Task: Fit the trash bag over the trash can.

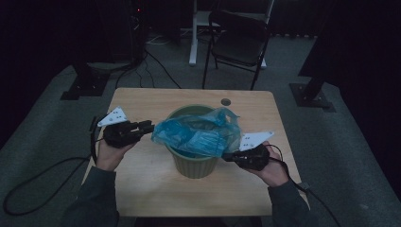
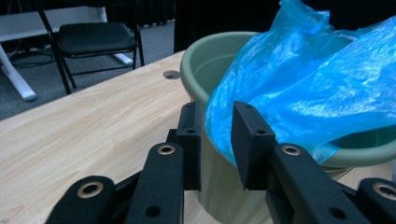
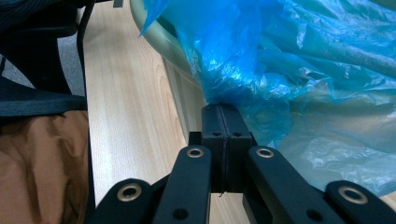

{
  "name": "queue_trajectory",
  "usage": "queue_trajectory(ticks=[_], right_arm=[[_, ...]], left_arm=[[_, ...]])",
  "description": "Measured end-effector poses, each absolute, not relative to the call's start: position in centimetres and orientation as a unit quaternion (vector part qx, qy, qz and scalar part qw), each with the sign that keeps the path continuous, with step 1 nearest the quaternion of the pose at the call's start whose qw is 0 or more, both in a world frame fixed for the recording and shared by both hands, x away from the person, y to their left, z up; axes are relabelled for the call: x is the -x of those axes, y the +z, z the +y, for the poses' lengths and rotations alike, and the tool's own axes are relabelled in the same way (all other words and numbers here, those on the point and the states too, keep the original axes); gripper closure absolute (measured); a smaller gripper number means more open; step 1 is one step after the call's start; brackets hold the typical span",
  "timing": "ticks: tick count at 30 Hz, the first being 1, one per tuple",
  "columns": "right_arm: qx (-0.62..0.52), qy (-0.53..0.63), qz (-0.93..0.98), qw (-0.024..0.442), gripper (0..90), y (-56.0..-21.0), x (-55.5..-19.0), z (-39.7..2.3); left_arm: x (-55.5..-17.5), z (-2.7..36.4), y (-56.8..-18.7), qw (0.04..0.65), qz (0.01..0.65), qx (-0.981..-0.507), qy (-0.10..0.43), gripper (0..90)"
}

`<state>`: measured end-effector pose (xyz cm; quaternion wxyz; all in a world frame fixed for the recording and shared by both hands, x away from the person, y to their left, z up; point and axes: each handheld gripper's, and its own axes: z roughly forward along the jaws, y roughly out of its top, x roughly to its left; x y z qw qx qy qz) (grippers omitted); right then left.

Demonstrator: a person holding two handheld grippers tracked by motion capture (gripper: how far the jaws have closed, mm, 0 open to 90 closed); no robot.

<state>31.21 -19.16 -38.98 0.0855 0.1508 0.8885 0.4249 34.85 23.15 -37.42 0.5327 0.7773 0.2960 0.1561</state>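
Note:
A green plastic bin stands in the middle of the wooden table. A crumpled blue plastic bag sits in it and spills over the rim. My left gripper is level at the bag's left edge. In the left gripper view its jaws stand apart, with the bag and the bin's rim just past the tips and nothing pressed between the pads. My right gripper is at the bin's right side. Its jaws are shut on a pinch of the bag beside the bin's wall.
A black folding chair and a white desk leg stand beyond the table's far edge. The tabletop has a round hole near the far side. A cable loops on the floor at left.

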Motion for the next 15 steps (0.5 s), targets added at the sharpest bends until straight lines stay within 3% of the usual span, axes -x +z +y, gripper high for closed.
queue_trajectory(ticks=[15], right_arm=[[-0.150, 0.424, 0.889, 0.086, 90.0, -39.0, -31.2, -19.2]], left_arm=[[-35.3, 21.2, -36.5, 0.537, 0.271, -0.784, 0.152, 63.2]])
